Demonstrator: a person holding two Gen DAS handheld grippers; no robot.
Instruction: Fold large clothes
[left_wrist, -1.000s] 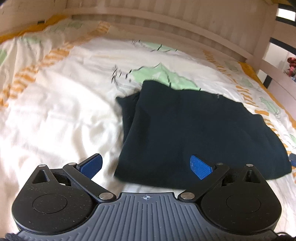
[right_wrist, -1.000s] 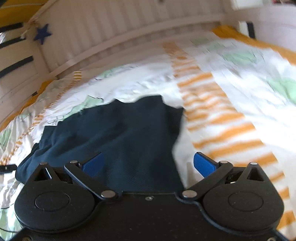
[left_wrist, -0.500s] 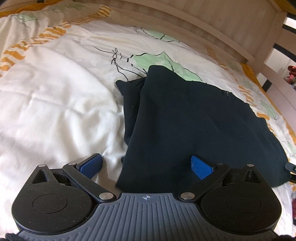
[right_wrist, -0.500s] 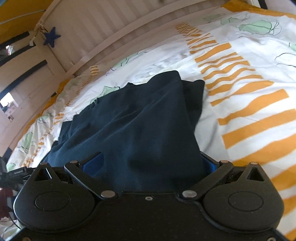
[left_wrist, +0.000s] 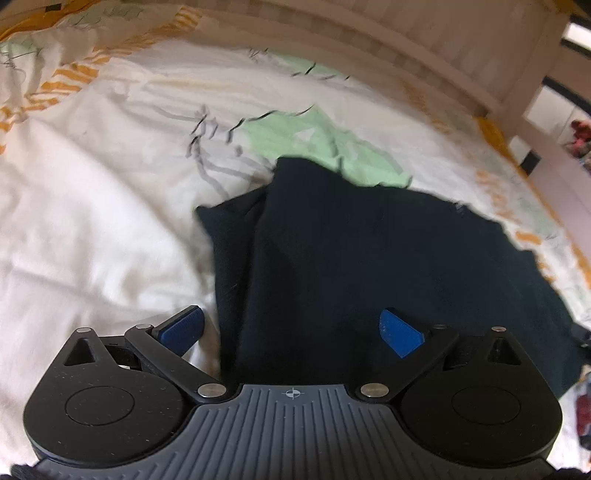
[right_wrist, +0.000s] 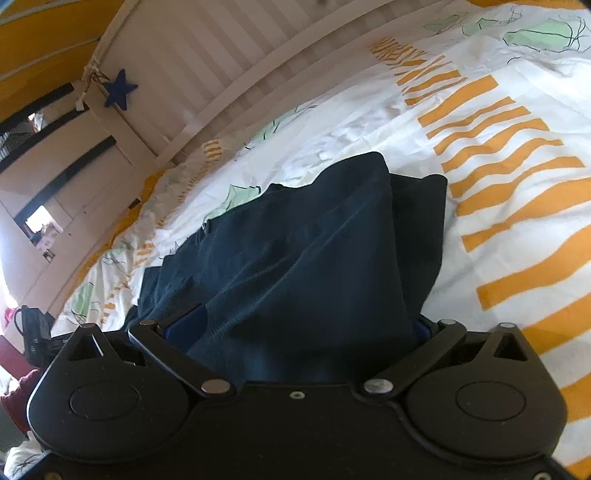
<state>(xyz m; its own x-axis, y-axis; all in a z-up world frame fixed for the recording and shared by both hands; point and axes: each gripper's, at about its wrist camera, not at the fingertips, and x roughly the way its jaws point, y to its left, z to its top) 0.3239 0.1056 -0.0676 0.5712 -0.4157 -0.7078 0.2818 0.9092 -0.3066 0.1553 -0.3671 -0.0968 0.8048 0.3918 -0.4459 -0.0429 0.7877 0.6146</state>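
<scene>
A dark navy garment (left_wrist: 369, 266) lies folded on the white bedspread (left_wrist: 92, 221). My left gripper (left_wrist: 291, 328) is open, its blue pads (left_wrist: 399, 332) wide apart, with the garment's near left edge lying between them. In the right wrist view the garment (right_wrist: 303, 258) bunches up between my right gripper's fingers (right_wrist: 306, 325), which stand wide apart around its near edge. The right blue pad is mostly hidden by cloth.
The bedspread (right_wrist: 517, 166) has orange stripes and green prints. A white slatted bed rail (left_wrist: 406, 48) runs along the far side. A blue star (right_wrist: 118, 92) hangs on the rail. A dark bag (right_wrist: 33, 332) sits at the far left.
Both grippers have come down and forward onto the garment's near edge. The cloth now lies between each pair of open fingers, bunched higher on the right.
</scene>
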